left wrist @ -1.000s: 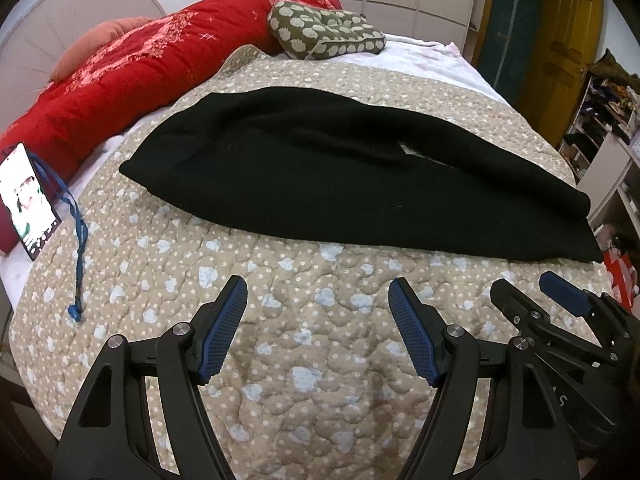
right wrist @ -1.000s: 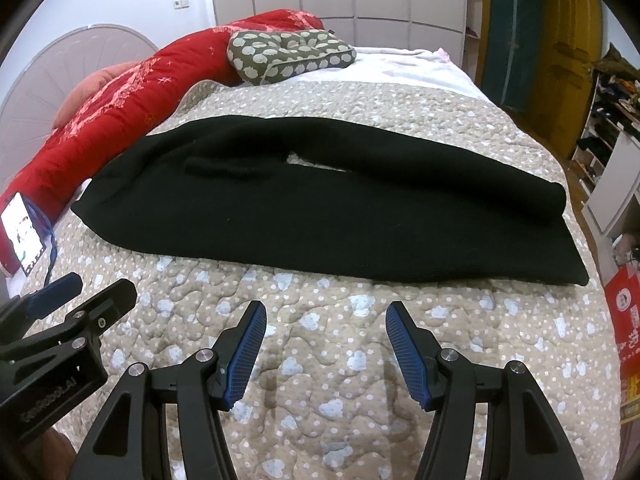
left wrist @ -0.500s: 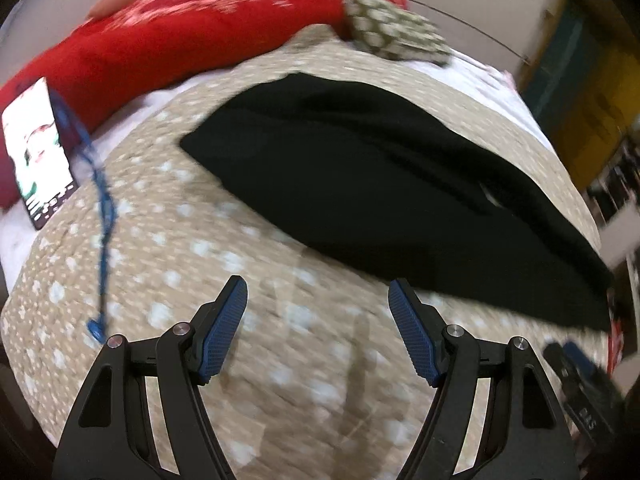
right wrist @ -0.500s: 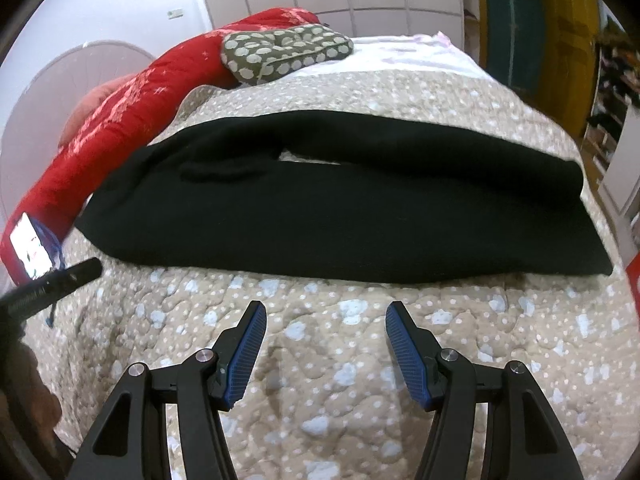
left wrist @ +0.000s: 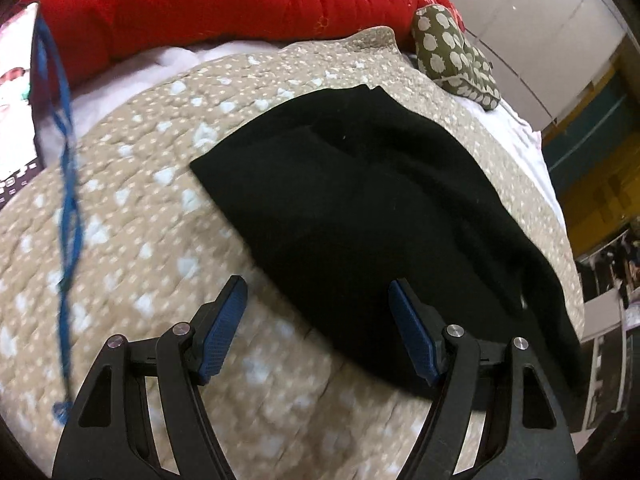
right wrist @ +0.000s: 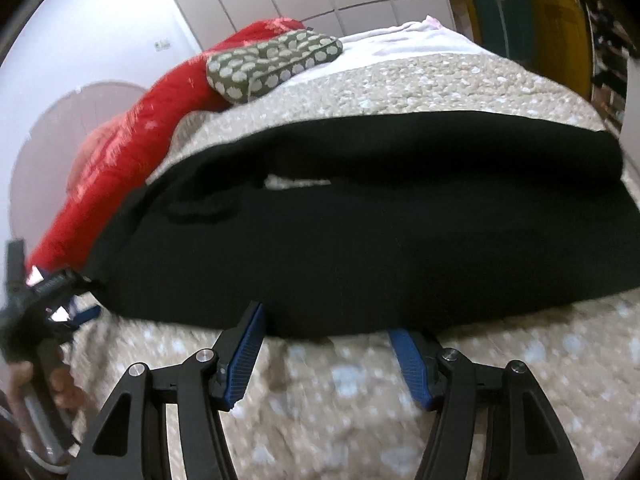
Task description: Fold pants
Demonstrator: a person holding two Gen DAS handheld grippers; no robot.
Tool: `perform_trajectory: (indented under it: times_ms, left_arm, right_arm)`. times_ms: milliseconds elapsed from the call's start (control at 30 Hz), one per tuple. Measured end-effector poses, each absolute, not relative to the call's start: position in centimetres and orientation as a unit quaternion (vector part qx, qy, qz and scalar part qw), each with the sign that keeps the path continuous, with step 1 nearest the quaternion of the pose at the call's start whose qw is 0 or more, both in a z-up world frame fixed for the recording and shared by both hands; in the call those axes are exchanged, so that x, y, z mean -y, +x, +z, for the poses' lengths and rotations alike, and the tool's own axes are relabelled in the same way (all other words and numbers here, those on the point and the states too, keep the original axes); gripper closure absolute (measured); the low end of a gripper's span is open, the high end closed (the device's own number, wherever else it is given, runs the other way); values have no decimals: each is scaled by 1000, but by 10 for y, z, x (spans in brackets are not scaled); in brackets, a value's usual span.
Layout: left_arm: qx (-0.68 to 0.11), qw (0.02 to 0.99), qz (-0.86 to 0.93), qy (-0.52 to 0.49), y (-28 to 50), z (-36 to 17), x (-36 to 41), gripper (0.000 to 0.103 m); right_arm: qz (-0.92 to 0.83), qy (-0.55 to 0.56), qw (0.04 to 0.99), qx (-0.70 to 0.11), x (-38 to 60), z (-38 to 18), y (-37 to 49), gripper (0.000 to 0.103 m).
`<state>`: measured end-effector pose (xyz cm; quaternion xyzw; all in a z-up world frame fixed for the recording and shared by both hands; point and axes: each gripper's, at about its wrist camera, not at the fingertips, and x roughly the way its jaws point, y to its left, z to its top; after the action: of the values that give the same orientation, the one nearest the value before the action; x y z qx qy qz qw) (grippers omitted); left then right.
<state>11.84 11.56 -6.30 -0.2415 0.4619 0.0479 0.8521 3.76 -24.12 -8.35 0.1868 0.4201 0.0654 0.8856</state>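
Black pants (left wrist: 380,208) lie lengthwise across a beige dotted quilt (left wrist: 132,208), folded leg over leg. My left gripper (left wrist: 320,320) is open and empty, just above the near edge of the pants close to their left end. In the right wrist view the pants (right wrist: 380,236) fill the middle. My right gripper (right wrist: 328,340) is open and empty, its fingertips at the near edge of the pants. The left gripper shows there at the far left (right wrist: 52,292), beside the left end of the pants.
A red duvet (left wrist: 192,4) and a green spotted pillow (left wrist: 452,48) lie at the far side of the bed. A phone (left wrist: 16,92) with a blue cord (left wrist: 68,184) lies at the left. A yellow door and shelves stand at the right.
Both grippers have moved forward toward the pants. The left one swung left toward the left end; the right one came up to the near edge. Both stay open.
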Motion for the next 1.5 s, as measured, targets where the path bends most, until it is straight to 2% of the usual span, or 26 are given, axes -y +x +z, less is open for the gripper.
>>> perform_trajectory:
  times_ms: [33, 100, 133, 167, 200, 267, 500, 600, 700, 833, 933, 1000, 1033, 1067, 1100, 1200, 1233, 1267, 1300, 1333, 1500]
  left_arm:
    - [-460, 852, 48, -243, 122, -64, -115, 31]
    - [-456, 855, 48, -240, 126, -65, -112, 66]
    - [-458, 856, 47, -237, 127, -65, -111, 72]
    - [-456, 855, 40, -244, 128, -63, -110, 85]
    - [-456, 854, 35, -248, 128, -61, -110, 93]
    - [-449, 861, 36, -238, 123, -51, -109, 94]
    - [-424, 881, 9, -212, 69, -8, -121, 94]
    - [-441, 874, 13, -204, 47, -13, -129, 94]
    - [-467, 865, 27, -184, 34, -33, -127, 94]
    - [-481, 857, 40, -179, 26, -49, -128, 94]
    - [-480, 857, 40, -183, 25, -48, -128, 94]
    - [-481, 857, 45, -178, 24, -48, -127, 94]
    - [-480, 859, 48, -172, 23, -47, -125, 94]
    - [-479, 860, 50, -169, 25, -47, -124, 94]
    - [-479, 861, 53, -164, 25, -47, -122, 94]
    - [-481, 859, 58, -165, 28, -49, -120, 94]
    - [-482, 858, 59, -166, 28, -49, -121, 94]
    - [-482, 858, 60, -166, 28, -50, -120, 94]
    - [-482, 859, 61, -162, 29, -50, -120, 94]
    - [-482, 859, 62, -160, 29, -50, -118, 94]
    - [-484, 859, 58, -157, 28, -51, -117, 92]
  right_arm:
    - [70, 202, 885, -413, 244, -84, 41, 44]
    - [75, 230, 883, -402, 249, -86, 47, 63]
    - [80, 238, 880, -402, 251, -88, 50, 79]
    - [88, 247, 876, -404, 252, -89, 53, 84]
    - [96, 256, 872, -406, 252, -91, 56, 89]
    - [105, 260, 872, -401, 253, -87, 56, 94]
    - [176, 232, 875, -387, 248, -40, 12, 97]
    - [202, 205, 875, -390, 242, -30, -17, 97]
    - [198, 197, 858, -431, 239, -52, -33, 94]
    - [175, 195, 839, -477, 264, -72, -60, 84]
    - [142, 175, 867, -445, 299, -46, -90, 83]
    - [99, 162, 892, -409, 327, -26, -104, 78]
    - [67, 159, 905, -389, 342, -19, -106, 65]
    - [40, 157, 911, -380, 354, -17, -104, 48]
    - [-1, 153, 914, -375, 366, -19, -98, 43]
    - [-67, 149, 898, -409, 386, -45, -64, 43]
    - [-59, 166, 888, -425, 391, -58, -53, 48]
    - [-41, 183, 879, -438, 393, -68, -45, 70]
    - [-17, 195, 874, -445, 392, -75, -39, 80]
    - [-21, 180, 882, -435, 387, -74, -39, 94]
    - [-55, 131, 900, -413, 395, -54, -58, 95]
